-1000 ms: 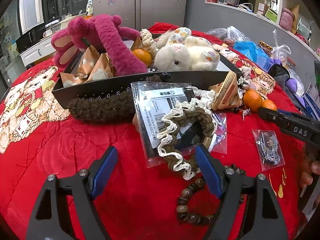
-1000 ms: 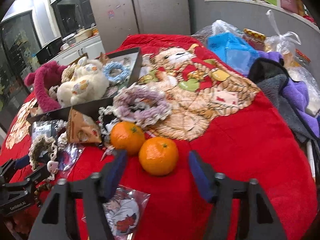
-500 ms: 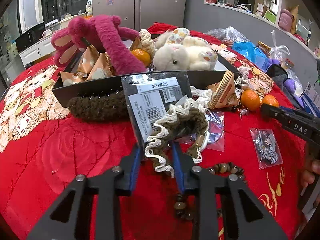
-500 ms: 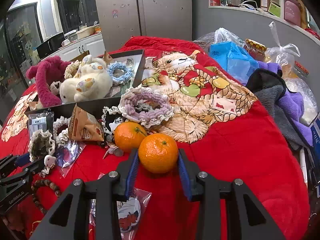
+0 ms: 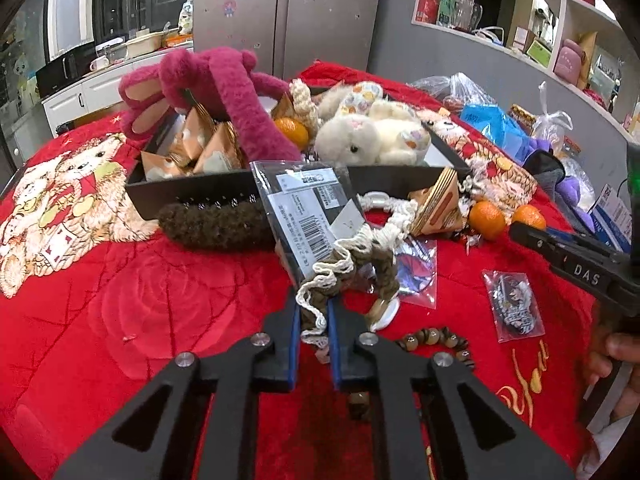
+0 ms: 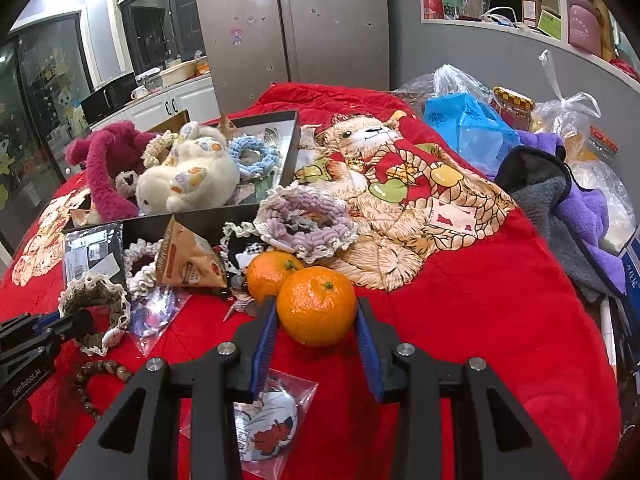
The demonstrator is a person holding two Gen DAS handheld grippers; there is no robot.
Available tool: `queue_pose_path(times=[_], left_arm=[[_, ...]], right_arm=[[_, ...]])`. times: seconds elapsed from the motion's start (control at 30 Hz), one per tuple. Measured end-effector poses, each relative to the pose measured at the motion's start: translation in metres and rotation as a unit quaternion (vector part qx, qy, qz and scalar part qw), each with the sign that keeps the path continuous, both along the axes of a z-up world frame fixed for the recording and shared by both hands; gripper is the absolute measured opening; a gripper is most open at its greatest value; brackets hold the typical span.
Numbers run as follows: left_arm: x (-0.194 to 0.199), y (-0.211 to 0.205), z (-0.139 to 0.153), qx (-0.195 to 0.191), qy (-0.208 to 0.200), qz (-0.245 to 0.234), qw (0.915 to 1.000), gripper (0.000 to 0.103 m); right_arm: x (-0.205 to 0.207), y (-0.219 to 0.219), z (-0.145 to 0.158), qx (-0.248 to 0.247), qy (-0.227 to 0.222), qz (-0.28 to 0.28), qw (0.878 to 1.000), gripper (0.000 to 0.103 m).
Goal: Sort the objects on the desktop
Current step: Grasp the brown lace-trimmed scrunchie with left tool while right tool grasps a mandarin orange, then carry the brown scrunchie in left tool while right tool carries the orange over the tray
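My left gripper (image 5: 312,312) has its jaws closing, and the pads press on a brown crochet scrunchie with cream lace trim (image 5: 360,264). The scrunchie is raised off the red quilt, and a barcoded plastic packet (image 5: 308,208) leans up against it. The same scrunchie (image 6: 96,296) and left gripper (image 6: 76,324) show at the left of the right wrist view. My right gripper (image 6: 316,304) is shut on a tangerine (image 6: 316,316). A second tangerine (image 6: 268,270) lies just behind it. The black tray (image 5: 192,196) holds a pink plush, a white bunny plush, snack packets and a tangerine.
A brown fuzzy hair band (image 5: 216,224) lies against the tray's front wall. A bead bracelet (image 5: 436,340) and a bagged badge (image 5: 514,304) lie near the grippers. A purple scrunchie (image 6: 304,220) and a triangular snack packet (image 6: 188,260) sit by the tray. Towels and plastic bags (image 6: 580,208) crowd the right edge.
The left jaws closed from wide apart onto the brown scrunchie and raised it, the packet tilting up with it. The right jaws closed around the near tangerine.
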State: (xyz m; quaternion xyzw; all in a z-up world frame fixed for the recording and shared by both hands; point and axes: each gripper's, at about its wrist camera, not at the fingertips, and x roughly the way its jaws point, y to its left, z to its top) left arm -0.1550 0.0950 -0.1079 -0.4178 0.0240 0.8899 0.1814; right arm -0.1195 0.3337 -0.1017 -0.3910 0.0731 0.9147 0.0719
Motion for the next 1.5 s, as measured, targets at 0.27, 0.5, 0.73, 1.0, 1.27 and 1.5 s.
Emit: queue_pose_path(times=[0.27, 0.5, 0.73, 1.0, 1.27, 1.5], left_arm=[[0.014, -0.012, 0.026, 0.034, 0.024, -0.002, 0.9991, 0.012], [0.026, -0.014, 0.042, 0.046, 0.039, -0.005, 0.9982, 0.012], [0.033, -0.019, 0.054, 0.059, 0.046, -0.011, 0.9971, 0.012], [0.036, -0.034, 0.056, 0.063, 0.048, 0.006, 0.9968, 0.012], [0.036, -0.039, 0.062, 0.057, 0.057, 0.016, 0.9967, 0.012], [0.036, -0.045, 0.066, 0.048, 0.059, 0.028, 0.9967, 0.012]], right_arm=[[0.006, -0.015, 0.010, 0.000, 0.020, 0.011, 1.000, 0.038], [0.017, -0.031, 0.033, -0.003, 0.050, 0.028, 0.998, 0.038], [0.023, -0.041, 0.047, -0.003, 0.062, 0.038, 0.997, 0.038], [0.028, -0.051, 0.053, -0.006, 0.068, 0.051, 0.996, 0.038], [0.027, -0.063, 0.058, -0.003, 0.070, 0.066, 0.995, 0.038], [0.024, -0.076, 0.059, -0.005, 0.067, 0.081, 0.994, 0.038]])
